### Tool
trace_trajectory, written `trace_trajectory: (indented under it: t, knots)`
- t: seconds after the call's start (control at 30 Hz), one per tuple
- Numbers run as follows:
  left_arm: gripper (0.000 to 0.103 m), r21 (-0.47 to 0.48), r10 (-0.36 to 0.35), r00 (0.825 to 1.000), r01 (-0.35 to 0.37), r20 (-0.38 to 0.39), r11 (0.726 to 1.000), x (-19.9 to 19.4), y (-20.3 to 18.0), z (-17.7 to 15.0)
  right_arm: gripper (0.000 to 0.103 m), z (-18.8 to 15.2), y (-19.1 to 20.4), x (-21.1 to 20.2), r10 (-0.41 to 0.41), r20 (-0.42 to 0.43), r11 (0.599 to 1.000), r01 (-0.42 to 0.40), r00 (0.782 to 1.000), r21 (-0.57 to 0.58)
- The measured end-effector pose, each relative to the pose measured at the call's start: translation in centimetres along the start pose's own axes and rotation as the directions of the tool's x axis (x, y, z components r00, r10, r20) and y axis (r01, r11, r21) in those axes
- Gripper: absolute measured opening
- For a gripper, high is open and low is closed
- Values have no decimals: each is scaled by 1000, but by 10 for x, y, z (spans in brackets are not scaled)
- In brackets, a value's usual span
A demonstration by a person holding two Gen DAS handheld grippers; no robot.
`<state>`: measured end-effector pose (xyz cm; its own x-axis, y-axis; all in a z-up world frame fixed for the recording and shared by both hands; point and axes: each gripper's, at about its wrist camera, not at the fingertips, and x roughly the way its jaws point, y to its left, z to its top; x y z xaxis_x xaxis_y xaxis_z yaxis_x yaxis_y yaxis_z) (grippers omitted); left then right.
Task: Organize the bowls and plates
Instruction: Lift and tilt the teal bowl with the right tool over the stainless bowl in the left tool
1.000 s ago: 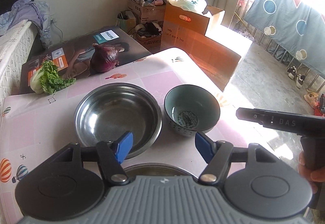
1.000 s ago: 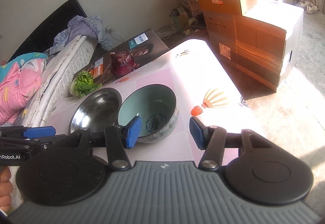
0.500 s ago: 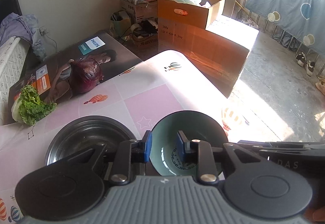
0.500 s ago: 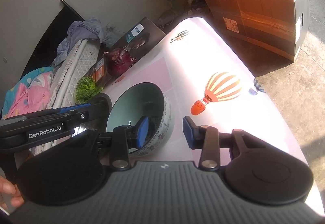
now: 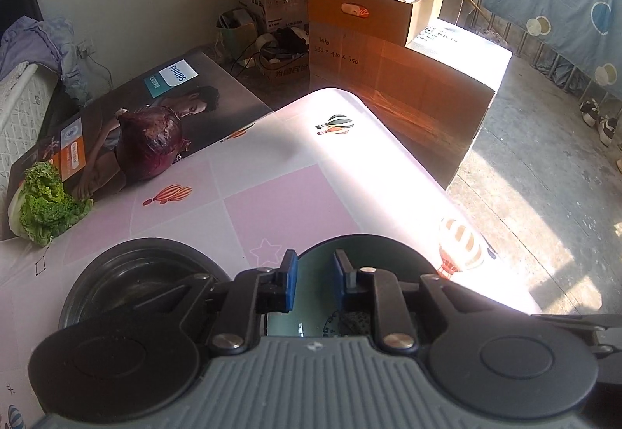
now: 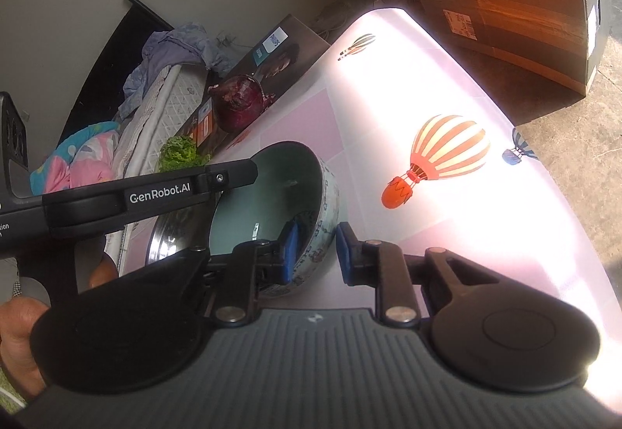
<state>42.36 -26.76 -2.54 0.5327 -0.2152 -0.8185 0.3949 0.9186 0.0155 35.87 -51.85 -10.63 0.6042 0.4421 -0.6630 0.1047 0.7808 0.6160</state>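
Wrist views at the grasp. The ceramic bowl (image 5: 385,258) stood on the worktop (image 5: 291,203) at lower centre, just beside the steel bowl (image 5: 144,273) at lower left. The left tool (image 5: 315,279) was narrow, its pads astride the bowl's left wall and apparently pinching it. The right tool (image 6: 317,254) was closing, the opposite wall between its jaws (one pad inside, one outside).

Judged risks: the glazed wall could slip from such small pads. Two tools lifting unevenly could tilt the bowl or knock it against its steel neighbour.

Count: one ceramic bowl, one steel bowl, two tools, one red onion (image 5: 149,141), one lettuce head (image 5: 46,203). No plates were in view.
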Motion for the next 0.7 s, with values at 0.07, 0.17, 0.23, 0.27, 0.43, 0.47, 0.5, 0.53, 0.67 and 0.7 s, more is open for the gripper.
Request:
trace_trajectory:
  t: [0.07,0.17,0.23,0.27,0.43,0.47,0.5,0.53,0.67,0.7]
  knots:
    - [22,-3,9,1000,-9,8,1000,0,0,2,21,0,-1,0,5,-1,1000,-5,1000,5]
    - [27,-12,33,999,-33,1,999,4,1,5,21,0,-3,0,10,-2,1000,-10,1000,10]
    - [28,-21,51,999,-51,-9,998,7,2,6,21,0,-4,0,13,-1,1000,-13,1000,13]
    - [28,-26,57,998,-58,-14,998,9,3,7,21,1,-4,0,14,-1,1000,-14,1000,14]
    - [31,-7,42,997,-42,-59,999,15,0,6,21,0,-7,0,15,-2,1000,-15,1000,14]
    - [32,1,43,997,-43,-60,999,15,-2,5,21,0,-7,0,14,-1,1000,-14,1000,14]
    - [32,10,50,997,-49,-59,999,15,-4,4,21,0,-7,0,12,-1,1000,-12,1000,13]
    - [32,14,54,997,-53,-61,998,14,-5,3,20,0,-6,0,10,1,1000,-10,1000,10]
    - [33,-19,11,996,-13,-89,1000,8,-2,-2,19,0,-8,-3,-4,9,1000,4,1000,3]
    - [33,-31,-11,995,8,-102,999,5,-1,-5,18,0,-10,-4,-7,12,1000,7,1000,4]
